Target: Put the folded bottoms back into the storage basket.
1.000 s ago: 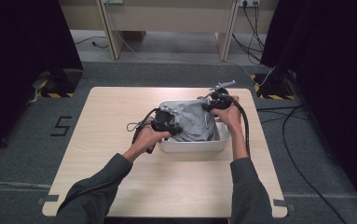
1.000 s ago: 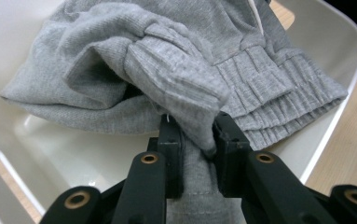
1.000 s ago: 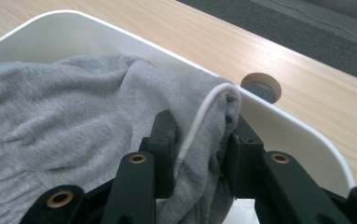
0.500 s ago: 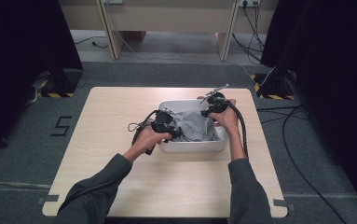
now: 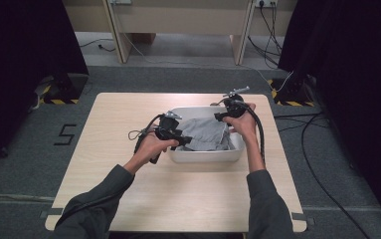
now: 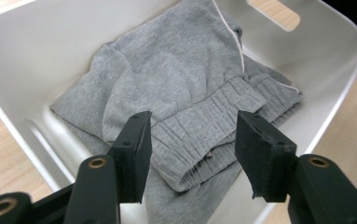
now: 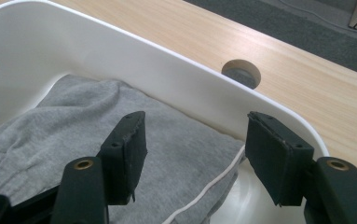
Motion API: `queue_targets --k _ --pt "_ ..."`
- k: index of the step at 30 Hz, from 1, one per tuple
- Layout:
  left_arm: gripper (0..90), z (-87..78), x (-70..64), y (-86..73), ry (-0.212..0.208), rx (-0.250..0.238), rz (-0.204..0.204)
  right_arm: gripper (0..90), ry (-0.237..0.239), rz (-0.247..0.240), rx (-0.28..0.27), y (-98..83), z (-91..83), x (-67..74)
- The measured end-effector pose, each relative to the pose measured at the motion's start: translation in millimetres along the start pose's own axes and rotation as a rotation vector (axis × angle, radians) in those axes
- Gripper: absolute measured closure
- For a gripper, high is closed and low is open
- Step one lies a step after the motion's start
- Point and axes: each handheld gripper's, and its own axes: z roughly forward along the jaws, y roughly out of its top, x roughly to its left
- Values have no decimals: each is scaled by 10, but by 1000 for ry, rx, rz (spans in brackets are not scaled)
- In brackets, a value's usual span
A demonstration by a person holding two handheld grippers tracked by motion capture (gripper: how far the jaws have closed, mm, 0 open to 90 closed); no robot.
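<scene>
Left gripper [image 6: 192, 154]: jaws apart, have just been opening, nothing pinched. The grey garment [image 6: 185, 93] lies below and between them, with its ribbed waistband right under the gap. Whether the pad tips brush the cloth can't be told in the left gripper view.

Right gripper [image 7: 195, 154]: jaws also spread, just been opening, no grip. They hang over the garment's far corner next to the bin wall; a white cord [image 7: 204, 191] runs along the fabric edge there.

The garment sits folded inside the white plastic bin [image 5: 203, 155], which holds it entirely. In the high view its left end is hidden behind the left gripper [image 5: 170, 130] and hand, and the right gripper [image 5: 228, 112] covers the bin's far right corner. Folds hide what kind of garment it is beyond the waistband and cord.

The bin has a cut-out handle slot [image 6: 274, 11] in one end wall and stands right of centre on a light wood table [image 5: 128, 194]. The tabletop has a round cable hole [image 7: 241, 72] just outside the bin's rim.

Room: grey carpet floor [image 5: 24, 169], black curtains [image 5: 24, 50] both sides, a wooden desk frame [image 5: 178, 20] at the back, cables [image 5: 327, 184] trailing on the floor at right, and a "5" mark [image 5: 64, 134] on the floor left of the table.
</scene>
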Motion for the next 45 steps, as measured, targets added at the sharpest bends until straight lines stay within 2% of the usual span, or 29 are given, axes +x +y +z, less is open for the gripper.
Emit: queue_targets --k 3,13,22,25,28,30,34,35,37,38,45 --pt "446 -41 -22 12 -8 -8 10 390 5 -10 2 -2 -17 8" --pt "400 -214 -64 -21 -23 -37 21 383 41 4 -60 -67 -161 43" --pt "358 -437 -13 -164 -41 -71 17 370 56 -35 -90 -158 -319 128" --pt "353 -521 -17 -207 -45 -85 21 364 66 -72 -91 -187 -349 180" --pt "347 -592 -23 -247 -46 -92 27 363 87 -75 -101 -202 -384 246" --pt "343 -638 -32 -275 -49 -106 23 361 93 -97 -116 -209 -410 296" --pt "339 -720 -63 -331 -55 -119 32 357 98 -111 -121 -220 -451 372" --pt "337 -733 -69 -346 -58 -122 34 355 96 -122 -130 -222 -461 384" --pt "335 -754 -80 -374 -59 -126 36 355 101 -110 -129 -229 -482 413" --pt "334 -761 -83 -384 -61 -126 37 355 97 -125 -138 -234 -488 421" --pt "326 -808 -73 -501 -60 -137 31 348 111 -146 -150 -305 -575 528"
